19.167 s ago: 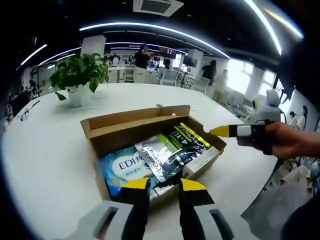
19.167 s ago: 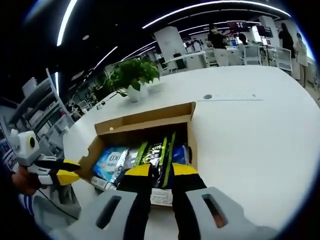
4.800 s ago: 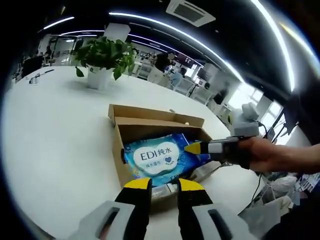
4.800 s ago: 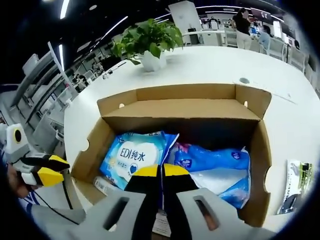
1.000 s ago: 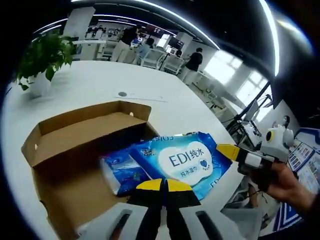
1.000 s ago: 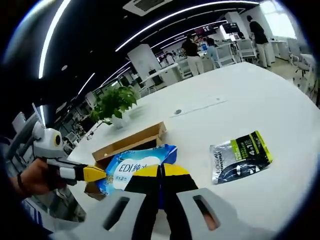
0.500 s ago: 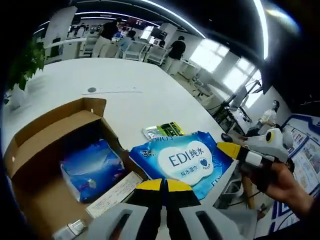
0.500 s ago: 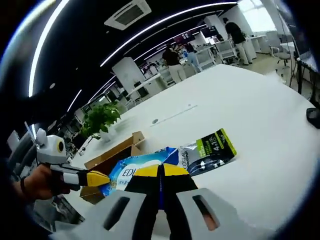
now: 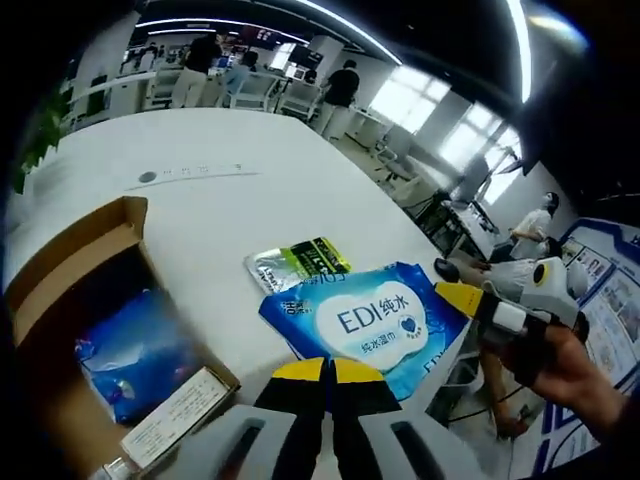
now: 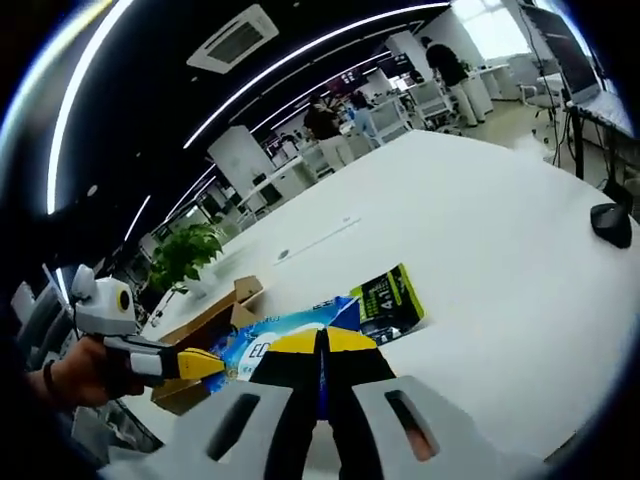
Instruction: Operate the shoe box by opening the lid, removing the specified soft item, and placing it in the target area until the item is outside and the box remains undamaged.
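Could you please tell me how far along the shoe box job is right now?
Done: the brown cardboard shoe box is open, and the green-and-silver pouch lies on the white table. In hand: both the left gripper and the right gripper pinch the blue EDI wipes pack above the table. Left: setting it down.

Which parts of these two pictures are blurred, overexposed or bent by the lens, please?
Left gripper view: the open box and the blue pack inside smear with motion blur, the windows blow out white. Right gripper view: the ceiling light strips bow with fisheye distortion, while the wipes pack stays fairly sharp.
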Demonstrator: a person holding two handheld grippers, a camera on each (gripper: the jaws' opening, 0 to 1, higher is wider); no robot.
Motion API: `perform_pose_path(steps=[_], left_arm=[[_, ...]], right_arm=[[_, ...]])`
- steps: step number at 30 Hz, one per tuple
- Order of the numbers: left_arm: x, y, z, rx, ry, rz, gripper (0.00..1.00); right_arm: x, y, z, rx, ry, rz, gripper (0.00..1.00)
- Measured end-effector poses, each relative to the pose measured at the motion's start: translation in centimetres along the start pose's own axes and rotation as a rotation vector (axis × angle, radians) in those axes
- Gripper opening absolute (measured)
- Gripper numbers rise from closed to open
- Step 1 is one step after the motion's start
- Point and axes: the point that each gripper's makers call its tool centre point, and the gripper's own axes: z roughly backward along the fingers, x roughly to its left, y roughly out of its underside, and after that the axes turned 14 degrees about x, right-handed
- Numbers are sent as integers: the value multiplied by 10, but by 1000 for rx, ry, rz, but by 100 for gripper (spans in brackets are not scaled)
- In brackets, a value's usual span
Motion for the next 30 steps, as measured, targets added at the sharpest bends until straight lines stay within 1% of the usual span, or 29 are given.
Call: perform_pose_path(steps=[3, 10, 17, 19, 21, 24, 28, 30], left_arm=[[-1, -8, -8, -3, -4, 2, 0], [-5, -27, -24, -19, -19, 37, 0], [2, -53, -39, -49, -35, 81, 0], [4, -59, -42, -56, -44, 83, 0], [8, -65, -48, -61, -52, 93, 0], [17, -72, -61, -64, -72, 113, 0], [25, -75, -71, -63, -97, 133, 0], [29, -77, -74, -68, -116, 133, 0]], right_arm=[[-6, -6, -3, 4, -3, 0, 0], [-21, -26, -20, 25, -12, 10, 0], [-37, -50, -44, 55, -25, 39, 0], [-41, -56, -51, 59, -30, 42, 0], [-44, -59, -56, 64, -33, 41, 0], [-53, -62, -71, 82, -34, 47, 0], [-65, -60, -88, 115, -29, 35, 0], [-68, -60, -94, 118, -35, 24, 0]])
